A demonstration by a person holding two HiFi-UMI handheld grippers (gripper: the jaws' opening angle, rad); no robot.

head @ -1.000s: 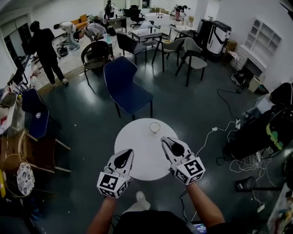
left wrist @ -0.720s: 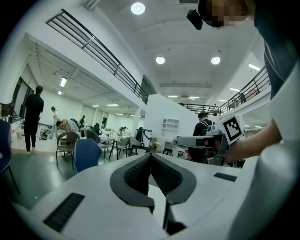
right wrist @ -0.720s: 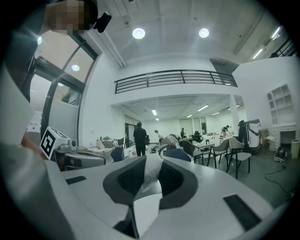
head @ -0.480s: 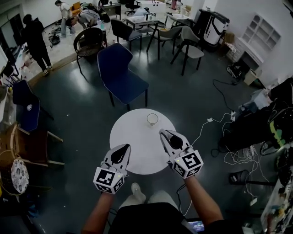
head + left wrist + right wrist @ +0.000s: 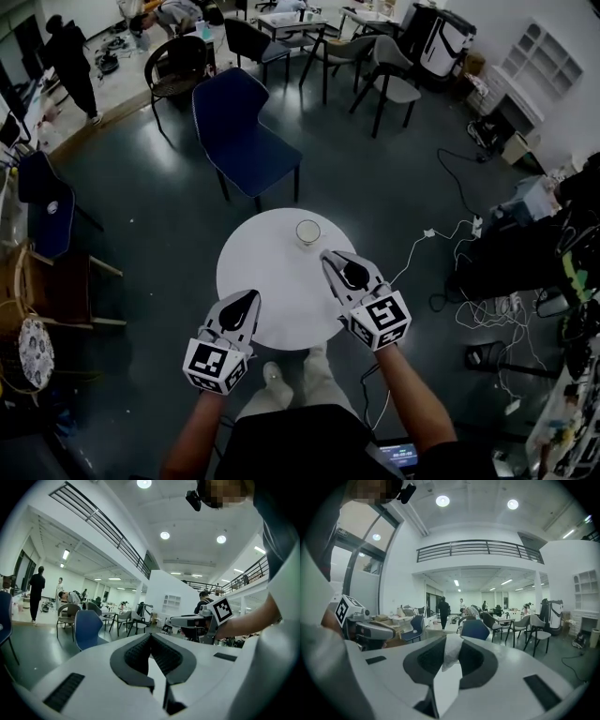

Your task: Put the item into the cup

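okay, looking down on the round white bench [image 5: 267, 272], and the cup [image 5: 307, 232] stands upright near its far edge, a little right of the middle. whether there's anything inside it, i can't tell from up here.

my right gripper [image 5: 329, 256] points at the cup from the near side. its tip is close but not touching, with a strip of bare bench between them. and there it is in the right gripper view: the jaws are partway closed and pinching a white crumpled wad [image 5: 451, 651]. it's soft-looking, tissue or paper, i can't say which. it sits right between the dark pads, its top poking just above the tips. so the wad is in my right gripper, not in the cup. from above i can't pick it out at all, it's too small.

my left gripper [image 5: 247, 299] is over the near left part of the bench, pointing much the same way, well back from the cup. its own view shows the dark pads meeting at the tips with nothing between them. the two grippers sit side by side, apart, each catching the other's marker cube at the edge of its view.

beyond the bench stands a blue chair [image 5: 242, 131], with more chairs and tables behind it and people [image 5: 70, 56] at the far end of the room. white cables [image 5: 441, 272] trail across the dark floor [image 5: 150, 234] to my right.
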